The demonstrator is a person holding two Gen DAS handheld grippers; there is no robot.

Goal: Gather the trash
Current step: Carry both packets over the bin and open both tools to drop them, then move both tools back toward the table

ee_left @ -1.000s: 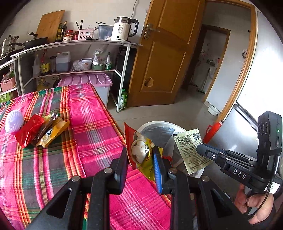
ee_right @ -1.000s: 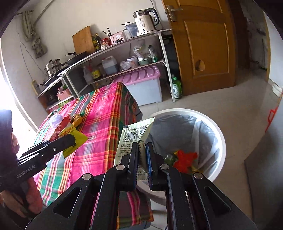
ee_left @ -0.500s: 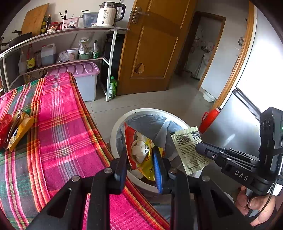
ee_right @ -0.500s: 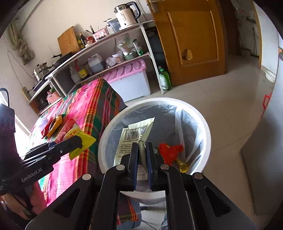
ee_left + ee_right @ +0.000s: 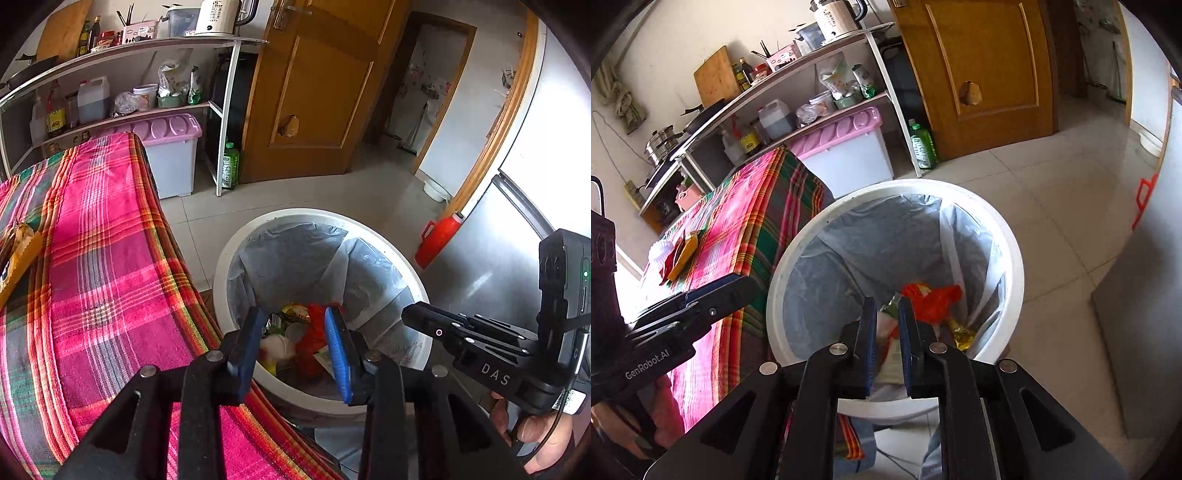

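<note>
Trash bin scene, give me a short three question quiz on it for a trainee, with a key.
1. True or false: the left claw is holding a wrapper over the trash bin.
2. Which colour is the bin's rim? A) white B) green C) black
3. Fill in: the wrappers not yet collected lie on the ____ tablecloth.

Key:
1. False. Both the left claw and the right claw are open and hold nothing above the bin; wrappers lie inside it.
2. A
3. plaid
</note>
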